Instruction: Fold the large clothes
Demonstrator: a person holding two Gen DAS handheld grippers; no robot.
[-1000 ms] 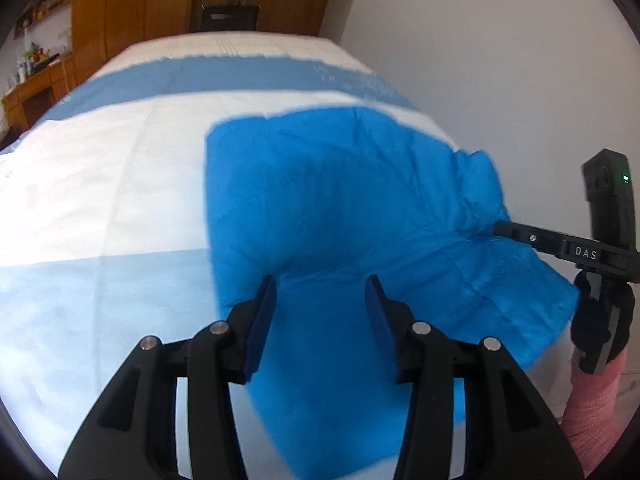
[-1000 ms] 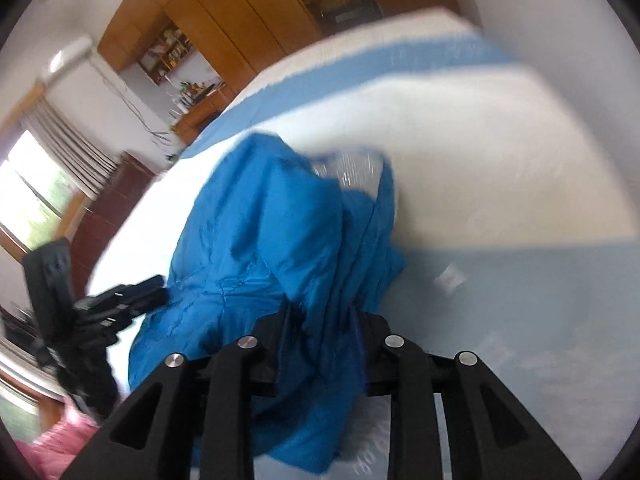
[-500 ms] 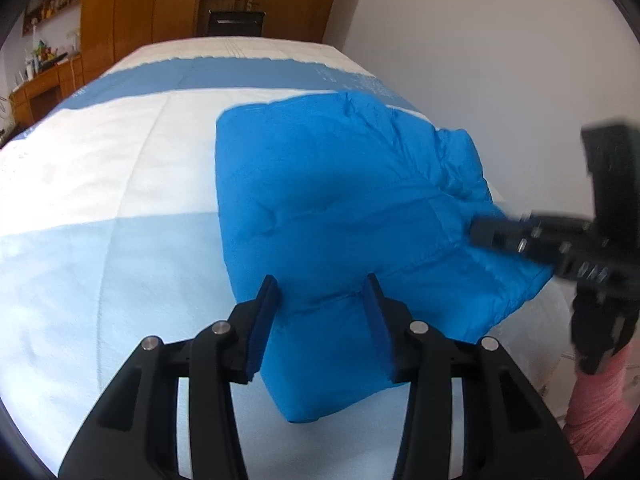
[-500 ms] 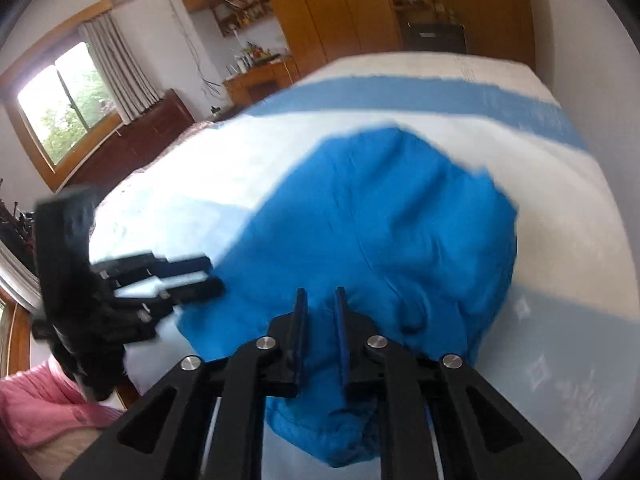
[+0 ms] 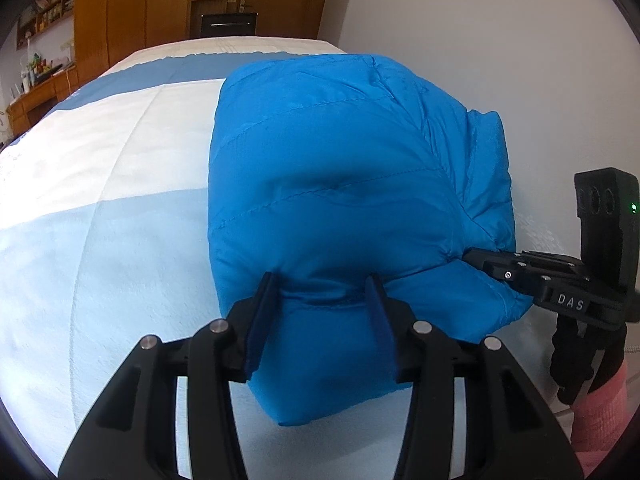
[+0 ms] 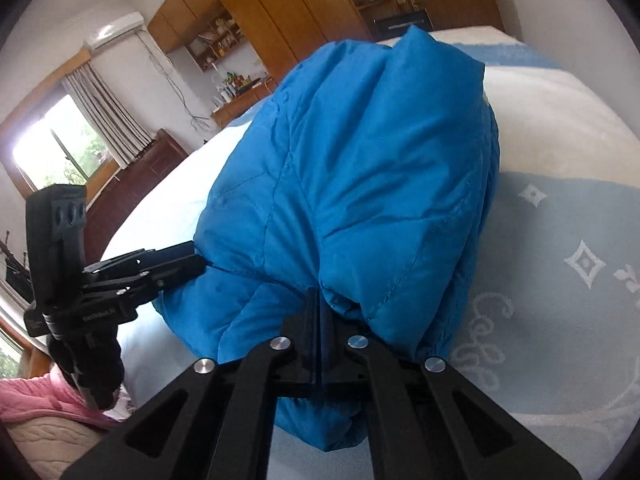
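Observation:
A bright blue padded jacket [image 5: 332, 184] lies bunched on the bed [image 5: 120, 184] and fills both views; it also shows in the right wrist view [image 6: 360, 184]. My left gripper [image 5: 320, 292] has its jaws apart with a thick fold of the jacket's near edge between them. My right gripper [image 6: 320, 304] is shut on the jacket's near edge, with fabric puffing up over the fingertips. In the left wrist view the right gripper [image 5: 476, 256] bites the jacket's right edge. In the right wrist view the left gripper [image 6: 188, 260] touches the jacket's left side.
The bed has a white and light blue quilt with a white pattern [image 6: 580, 264]. A white wall [image 5: 500, 40] runs along the bed's right side. Wooden wardrobes [image 5: 160, 4] stand behind the bed. A window with curtains [image 6: 72, 136] and a pink sleeve [image 6: 48, 400] are at left.
Both grippers have pushed the jacket's near edge forward, so it has gone from spread flat to a raised, bunched bundle. The right gripper has closed from a thick wad to a thin edge.

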